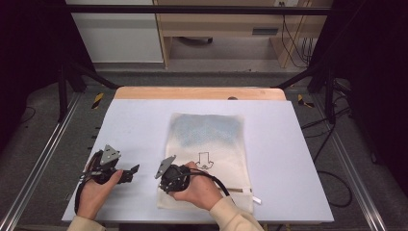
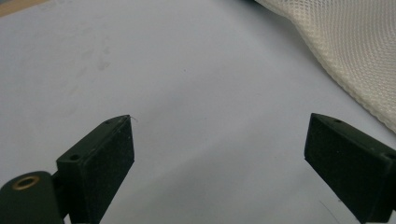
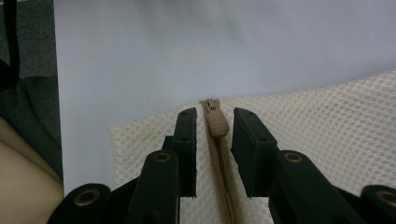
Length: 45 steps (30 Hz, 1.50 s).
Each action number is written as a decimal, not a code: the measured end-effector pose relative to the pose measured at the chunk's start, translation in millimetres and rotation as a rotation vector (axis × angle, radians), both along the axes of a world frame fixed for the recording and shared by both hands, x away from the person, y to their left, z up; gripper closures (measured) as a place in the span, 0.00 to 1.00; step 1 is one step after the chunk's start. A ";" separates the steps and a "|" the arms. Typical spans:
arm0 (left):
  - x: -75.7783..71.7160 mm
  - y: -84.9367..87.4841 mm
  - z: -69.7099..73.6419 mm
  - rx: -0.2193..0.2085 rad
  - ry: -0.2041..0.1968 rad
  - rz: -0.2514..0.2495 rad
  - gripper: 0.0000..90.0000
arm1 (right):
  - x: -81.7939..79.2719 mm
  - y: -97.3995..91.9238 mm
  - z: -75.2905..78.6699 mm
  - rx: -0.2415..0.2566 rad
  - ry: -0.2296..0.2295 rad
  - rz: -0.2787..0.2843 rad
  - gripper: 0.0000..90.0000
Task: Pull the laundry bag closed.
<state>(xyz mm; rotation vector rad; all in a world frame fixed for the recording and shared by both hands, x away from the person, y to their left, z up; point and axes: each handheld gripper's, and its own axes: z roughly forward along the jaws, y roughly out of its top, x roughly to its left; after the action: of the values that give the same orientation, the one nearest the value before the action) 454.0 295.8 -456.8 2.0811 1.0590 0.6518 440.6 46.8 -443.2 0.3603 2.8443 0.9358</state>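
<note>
While your right hand-held gripper [image 3: 212, 133] straddles the mesh bag's [image 3: 322, 121] zipper pull [image 3: 216, 122] unclenched, center it before squeezing.

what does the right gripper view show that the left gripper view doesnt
Right gripper view: the tan zipper at the mesh bag's edge, its end lying between the right claw jaws, which stand close on either side with slim gaps; a bit of the person's hand at the lower left.
Left gripper view: the left claw with jaws wide apart over bare table, the bag off to one side.
Both: the cream mesh bag and the pale table.
</note>
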 end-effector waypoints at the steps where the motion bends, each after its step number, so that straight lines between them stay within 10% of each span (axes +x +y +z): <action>1: 0.0 0.0 0.0 0.000 0.000 0.000 0.09 | 0.2 1.2 -0.3 0.001 0.005 -0.003 0.79; 12: -0.9 -1.4 0.5 -0.002 0.003 -0.008 0.10 | 8.1 7.9 -8.1 -0.048 0.025 0.018 0.89; 45: -46.4 -18.4 2.6 -0.009 0.113 -0.108 0.09 | 10.0 -6.0 9.8 0.030 0.015 0.057 0.91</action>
<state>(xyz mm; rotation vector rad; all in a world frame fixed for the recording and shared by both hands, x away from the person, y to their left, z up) 407.7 277.4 -454.2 2.1715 1.0014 0.4801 450.5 40.8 -433.4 0.2913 2.8711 0.9906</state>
